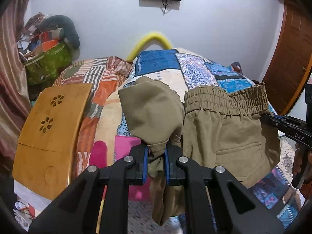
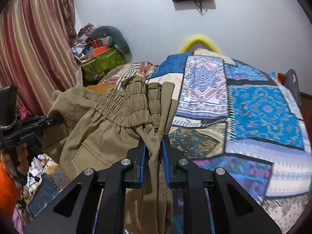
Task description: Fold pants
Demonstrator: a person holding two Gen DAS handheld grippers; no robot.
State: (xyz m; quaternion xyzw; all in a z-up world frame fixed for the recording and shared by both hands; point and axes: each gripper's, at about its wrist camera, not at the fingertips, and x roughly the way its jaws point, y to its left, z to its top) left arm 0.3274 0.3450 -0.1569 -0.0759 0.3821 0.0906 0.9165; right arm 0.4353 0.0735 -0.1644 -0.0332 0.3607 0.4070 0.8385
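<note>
Khaki pants (image 1: 224, 128) with an elastic waistband (image 1: 224, 99) hang in the air above the bed, held up between both grippers. My left gripper (image 1: 156, 152) is shut on a bunched fold of the khaki cloth, which balloons above its blue pads (image 1: 145, 163). In the right wrist view the pants (image 2: 109, 128) spread to the left, and my right gripper (image 2: 153, 144) is shut on the waistband end, cloth hanging down between the fingers. The right gripper also shows at the right edge of the left wrist view (image 1: 273, 120), the left gripper at the left edge of the right wrist view (image 2: 52, 120).
A patchwork blue bedspread (image 2: 259, 105) covers the bed below. A wooden lap tray (image 1: 50, 128) lies on the bed's left side, beside an orange striped blanket (image 1: 105, 89). A green bag (image 1: 48, 64) of clutter, a curtain (image 2: 33, 54) and a wooden door (image 1: 288, 62) border the bed.
</note>
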